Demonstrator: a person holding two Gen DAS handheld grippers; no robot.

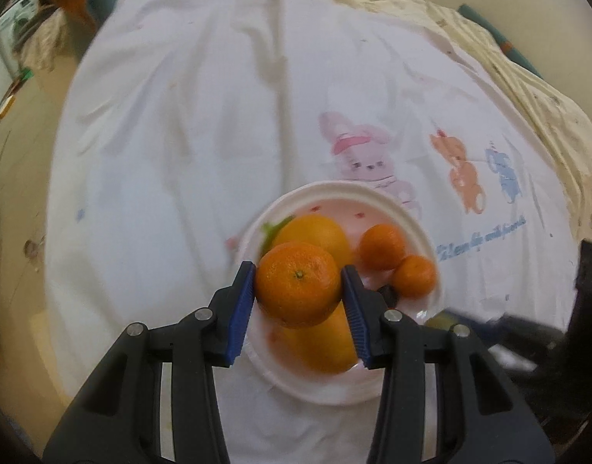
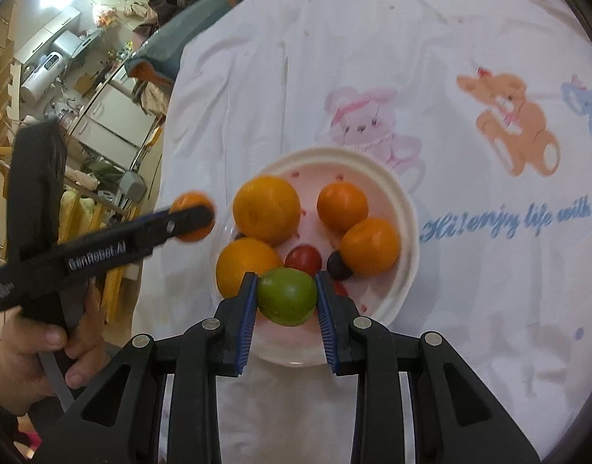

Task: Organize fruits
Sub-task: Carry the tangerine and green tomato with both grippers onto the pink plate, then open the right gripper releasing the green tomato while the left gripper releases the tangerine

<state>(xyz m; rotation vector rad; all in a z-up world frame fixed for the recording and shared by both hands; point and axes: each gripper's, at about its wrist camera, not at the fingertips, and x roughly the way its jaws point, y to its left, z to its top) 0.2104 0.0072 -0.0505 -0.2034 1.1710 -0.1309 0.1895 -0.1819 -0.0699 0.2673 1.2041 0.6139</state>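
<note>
My left gripper [image 1: 298, 284] is shut on a mandarin [image 1: 298, 282] and holds it above the white paper plate [image 1: 334, 386]. In the right wrist view the same gripper [image 2: 191, 216] holds the mandarin [image 2: 189, 199] just left of the plate [image 2: 406, 208]. My right gripper [image 2: 284, 295] is shut on a green fruit [image 2: 286, 295] over the plate's near part. In the plate lie two yellow-orange fruits [image 2: 267, 208], two mandarins [image 2: 342, 207], a red cherry tomato [image 2: 303, 258] and a dark grape [image 2: 336, 266].
A white cloth with cartoon animals [image 2: 508, 131] and blue lettering covers the table. A cream quilt [image 1: 528, 77] lies at the far edge. Kitchen units and clutter [image 2: 83, 96] stand to the left past the table edge.
</note>
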